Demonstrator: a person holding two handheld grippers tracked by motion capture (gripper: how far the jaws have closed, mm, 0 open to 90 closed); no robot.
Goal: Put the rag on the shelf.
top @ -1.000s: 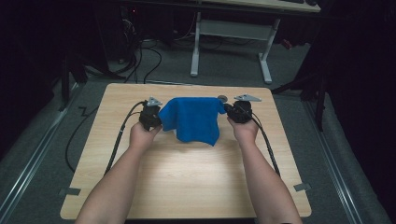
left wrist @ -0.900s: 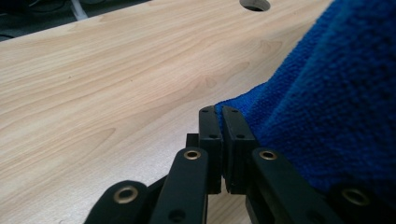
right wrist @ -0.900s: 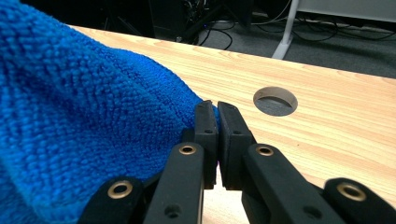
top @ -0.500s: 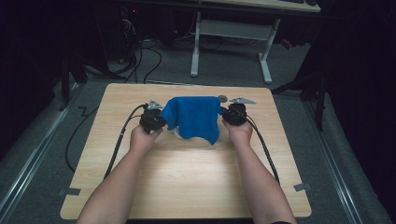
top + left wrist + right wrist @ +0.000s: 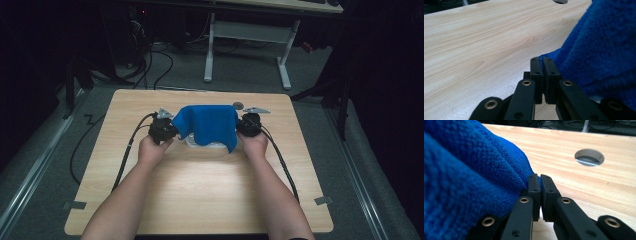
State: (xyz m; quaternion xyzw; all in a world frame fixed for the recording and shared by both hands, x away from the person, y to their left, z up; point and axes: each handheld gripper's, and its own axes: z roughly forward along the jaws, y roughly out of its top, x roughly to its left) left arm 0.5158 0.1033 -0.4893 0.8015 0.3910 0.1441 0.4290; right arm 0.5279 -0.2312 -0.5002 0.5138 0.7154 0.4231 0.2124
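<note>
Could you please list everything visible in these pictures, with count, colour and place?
cloth: one, blue, stretched between both grippers over the table's far half
clear object: one, see-through, under the cloth, kind unclear
table: one, light wood, centre
cable hole: one, round, far edge of table
desk frame: one, white, beyond the table
left gripper: one, black, shut on cloth's corner
right gripper: one, black, shut on cloth's edge
forearms: two, from bottom

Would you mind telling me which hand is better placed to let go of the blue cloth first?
Probably right: the right tool holds its corner low beside the clear container, where the cloth already drapes down.
</note>
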